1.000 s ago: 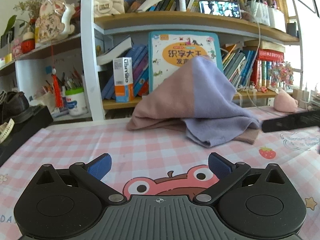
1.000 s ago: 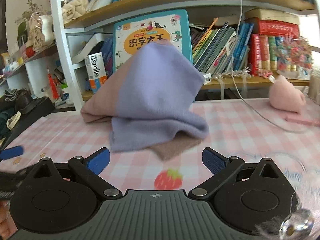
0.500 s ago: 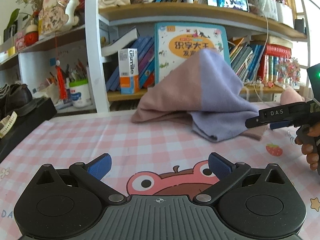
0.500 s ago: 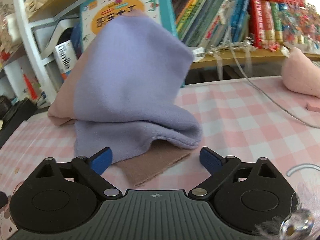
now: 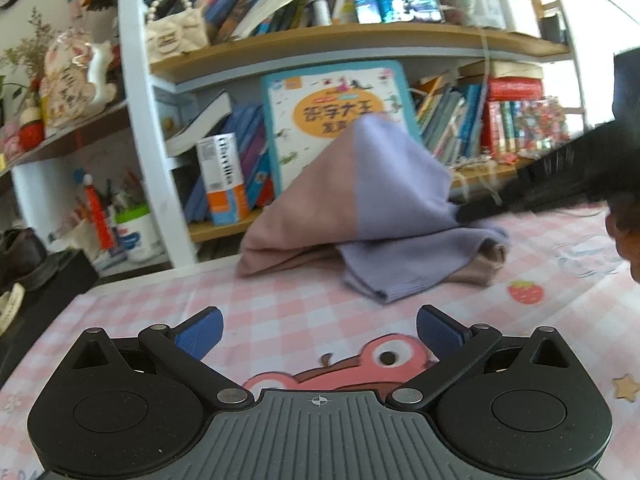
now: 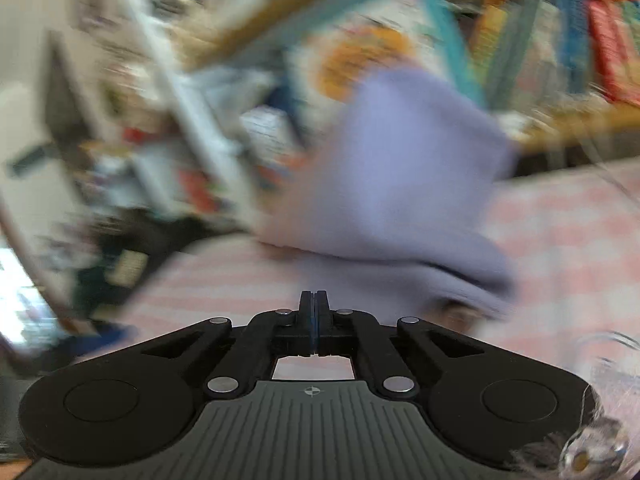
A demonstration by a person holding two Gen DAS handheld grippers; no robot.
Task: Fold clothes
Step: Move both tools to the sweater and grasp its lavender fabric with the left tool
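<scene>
A pink and lilac garment (image 5: 360, 208) lies heaped on the checked tablecloth (image 5: 280, 312), leaning against a picture book at the back. My left gripper (image 5: 320, 332) hovers low over the cloth, well short of the garment, open and empty. In the right wrist view, which is heavily blurred, my right gripper (image 6: 315, 304) is closing: its pads meet, nothing shows between them, and the garment (image 6: 400, 184) lies just beyond the tips. From the left wrist view the right gripper (image 5: 520, 196) is a dark blur at the garment's right side.
A bookshelf (image 5: 360, 40) packed with books runs along the back, with a picture book (image 5: 336, 112) upright behind the garment. A person's hand (image 5: 624, 236) shows at the right edge. Black shoes (image 5: 24, 252) sit at far left. A cartoon frog print (image 5: 360, 368) marks the near cloth.
The right gripper has gone from wide open to shut, turned, and swung in towards the garment's right side. The left gripper stayed open and nearly still.
</scene>
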